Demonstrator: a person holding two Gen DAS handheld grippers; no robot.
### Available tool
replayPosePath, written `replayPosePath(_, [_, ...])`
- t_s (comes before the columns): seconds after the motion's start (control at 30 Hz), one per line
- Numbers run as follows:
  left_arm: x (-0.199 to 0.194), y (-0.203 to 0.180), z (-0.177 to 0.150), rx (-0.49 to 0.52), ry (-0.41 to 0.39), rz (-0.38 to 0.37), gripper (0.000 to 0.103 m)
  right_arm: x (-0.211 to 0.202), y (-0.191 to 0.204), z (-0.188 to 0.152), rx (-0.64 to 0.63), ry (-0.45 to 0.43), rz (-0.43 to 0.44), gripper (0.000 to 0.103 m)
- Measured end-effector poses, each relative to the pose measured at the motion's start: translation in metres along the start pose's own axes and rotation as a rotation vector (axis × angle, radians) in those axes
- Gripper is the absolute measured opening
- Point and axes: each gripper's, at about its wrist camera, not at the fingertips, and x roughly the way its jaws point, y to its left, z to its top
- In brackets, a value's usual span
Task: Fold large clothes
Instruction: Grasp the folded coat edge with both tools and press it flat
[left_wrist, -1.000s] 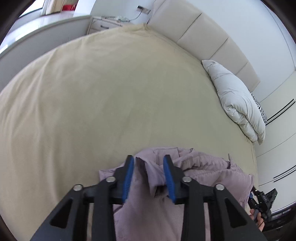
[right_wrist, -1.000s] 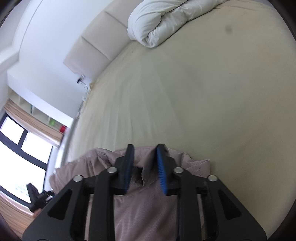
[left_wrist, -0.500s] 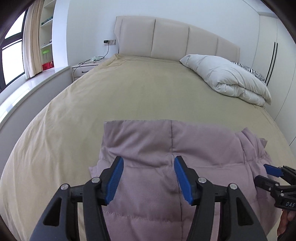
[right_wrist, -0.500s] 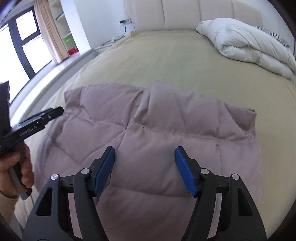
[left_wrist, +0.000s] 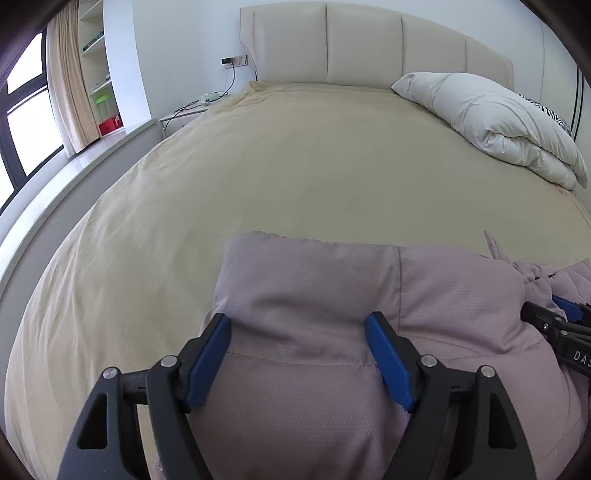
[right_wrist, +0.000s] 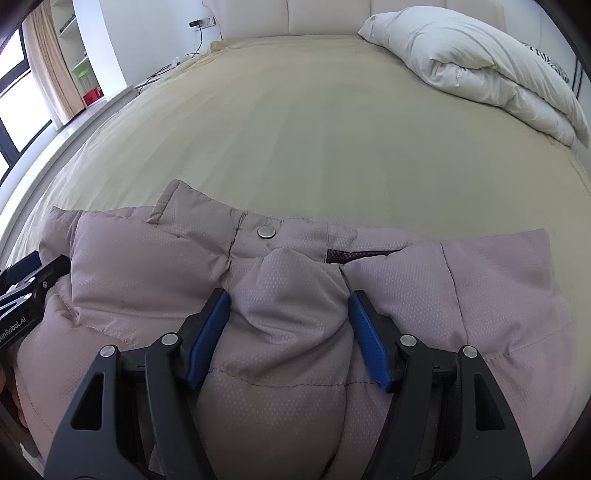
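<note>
A mauve quilted puffer jacket (left_wrist: 332, 295) lies folded at the near edge of a beige bed (left_wrist: 295, 155). It also shows in the right wrist view (right_wrist: 480, 288), with a metal snap button (right_wrist: 266, 232) near its far edge. My left gripper (left_wrist: 299, 332) is open, its blue pads wide apart over the jacket's left part. My right gripper (right_wrist: 288, 306) is open over the jacket's middle, with padded fabric bulging between its fingers. Each gripper's tip shows at the edge of the other's view.
A folded white duvet (left_wrist: 491, 118) lies at the bed's far right, by the padded headboard (left_wrist: 369, 44). A nightstand with cables (left_wrist: 192, 110), a window ledge and shelves stand to the left.
Both grippers were shut on bunched jacket fabric a second ago. They have let go and opened wide, and the jacket now lies spread on the bed beneath them.
</note>
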Motion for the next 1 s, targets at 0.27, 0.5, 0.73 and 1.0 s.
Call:
replayPosePath(0.27, [0.028, 0.001, 0.000, -0.007, 0.032, 0.008, 0.091, 0.025, -0.010, -0.004, 0.039, -0.031, 0.053, 0.066])
replayPosePath(0.5, [0.032, 0.000, -0.001, -0.007, 0.019, 0.017, 0.090, 0.019, -0.016, -0.026, 0.043, -0.061, 0.049, 0.065])
replayPosePath(0.73, [0.028, -0.001, -0.005, -0.012, -0.009, 0.027, 0.090, 0.022, -0.013, -0.029, 0.029, -0.089, 0.032, 0.065])
replayPosePath(1.0, [0.028, -0.002, -0.006, -0.012, -0.019, 0.034, 0.090, 0.010, -0.010, -0.046, 0.032, -0.112, 0.027, 0.065])
